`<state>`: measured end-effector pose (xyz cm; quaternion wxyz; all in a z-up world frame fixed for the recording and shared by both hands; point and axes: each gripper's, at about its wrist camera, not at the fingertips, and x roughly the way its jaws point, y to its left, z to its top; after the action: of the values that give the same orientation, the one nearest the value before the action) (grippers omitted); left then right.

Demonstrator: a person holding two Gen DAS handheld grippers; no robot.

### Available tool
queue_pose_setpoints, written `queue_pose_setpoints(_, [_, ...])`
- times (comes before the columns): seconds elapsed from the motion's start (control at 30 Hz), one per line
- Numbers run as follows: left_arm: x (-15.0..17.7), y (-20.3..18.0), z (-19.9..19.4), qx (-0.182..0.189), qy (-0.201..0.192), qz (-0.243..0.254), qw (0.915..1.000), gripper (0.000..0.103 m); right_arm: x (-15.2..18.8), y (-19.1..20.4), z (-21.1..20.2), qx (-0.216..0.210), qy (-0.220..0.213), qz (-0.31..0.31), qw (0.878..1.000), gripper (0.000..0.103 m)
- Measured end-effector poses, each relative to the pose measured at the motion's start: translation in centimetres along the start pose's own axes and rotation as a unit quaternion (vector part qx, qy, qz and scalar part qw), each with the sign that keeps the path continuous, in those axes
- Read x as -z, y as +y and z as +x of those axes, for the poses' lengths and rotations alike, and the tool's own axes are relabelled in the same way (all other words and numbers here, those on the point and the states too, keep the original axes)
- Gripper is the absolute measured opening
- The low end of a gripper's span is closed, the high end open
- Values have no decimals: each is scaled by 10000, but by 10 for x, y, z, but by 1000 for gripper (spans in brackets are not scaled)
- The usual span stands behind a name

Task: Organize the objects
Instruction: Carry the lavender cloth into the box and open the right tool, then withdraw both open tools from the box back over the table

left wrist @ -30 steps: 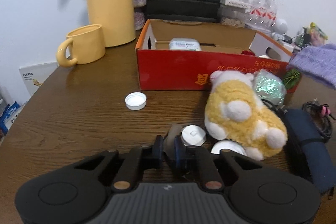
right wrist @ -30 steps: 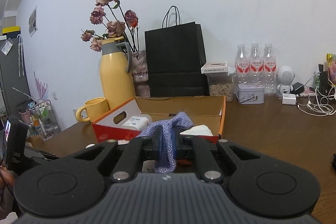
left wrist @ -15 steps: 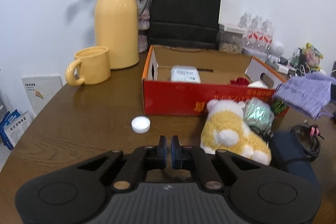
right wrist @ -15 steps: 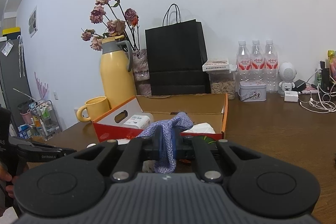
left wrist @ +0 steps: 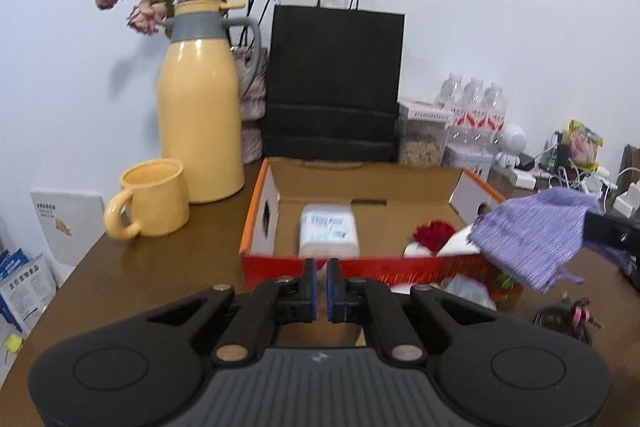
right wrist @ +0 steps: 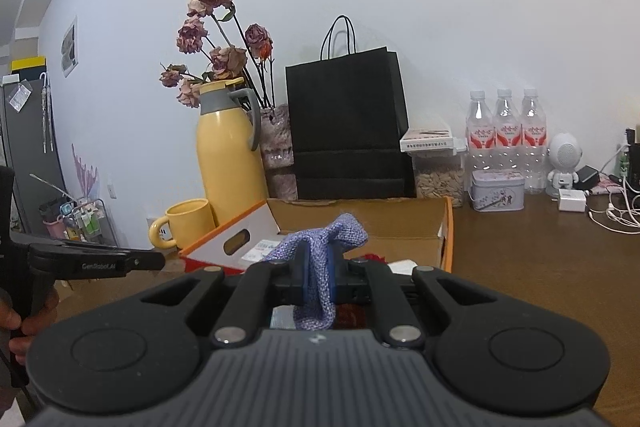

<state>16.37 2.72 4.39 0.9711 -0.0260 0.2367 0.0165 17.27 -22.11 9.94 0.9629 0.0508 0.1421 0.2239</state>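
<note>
Purple knitted cloth is pinched between the fingers of your right gripper, its top bunched above the jaws and its tail hanging below them. From your left wrist view the same cloth hangs in the air at the right end of the red cardboard box, over its near wall.

Your left gripper is held level just in front of the box's near wall, its fingers nearly together with only a thin slit between them and nothing visible in that slit. In the right wrist view the left gripper reaches in from the left edge, with white lettering on its side that looks like "GenRobot.AI".

Only the left wrist view looks down into the box: a white packet with a blurred, unreadable label lies flat on the floor, and a red flower-like thing sits to its right. The right wrist view alone shows three water bottles with red labels, too small to read, behind a small tin. A yellow jug and yellow mug stand left of the box.
</note>
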Motion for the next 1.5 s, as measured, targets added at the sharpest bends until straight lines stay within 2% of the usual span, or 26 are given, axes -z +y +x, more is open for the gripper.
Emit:
queue_pose_setpoints(0.33, [-35,-23,32,124,-288,6,9995,3,-12,-4,39,-59,-166,144,9997,9])
queue_pose_setpoints(0.63, [-54,-32,78,139,-241,-83,9996,3,-24,-13,85,-42,-233,210,9995,9])
queue_pose_setpoints(0.97, [-64,-38,128,87,-81,-16,9999,3,-23,-29,130,44,80,193,9998,9])
queue_pose_setpoints(1.13, [-62,-39,144,75,52,90,9999,4,-18,-32,147,153,385,108,9991,10])
queue_pose_setpoints(1.17, [-61,-39,145,61,73,133,9999,7,-16,-32,149,166,463,77,9988,12])
queue_pose_setpoints(1.23, [-59,-39,149,-25,158,174,9997,14,-13,-31,154,272,665,-29,9974,24])
queue_pose_setpoints(1.27, [-58,-39,150,-61,184,178,9997,31,-11,-30,156,340,761,-89,9965,47])
queue_pose_setpoints(1.3, [-57,-38,151,-82,201,181,9996,44,-9,-28,157,431,831,-123,9955,74])
queue_pose_setpoints(1.37, [-57,-35,151,-192,208,130,9995,98,-8,-26,156,549,847,-192,9947,91])
queue_pose_setpoints(1.4, [-56,-34,151,-278,179,109,9994,103,-8,-25,156,566,862,-234,9944,98])
queue_pose_setpoints(1.43, [-56,-34,150,-352,148,101,9992,103,-8,-24,155,567,867,-252,9943,103])
queue_pose_setpoints(1.5, [-57,-33,150,-429,171,75,9989,103,-8,-23,154,590,819,-281,9945,103])
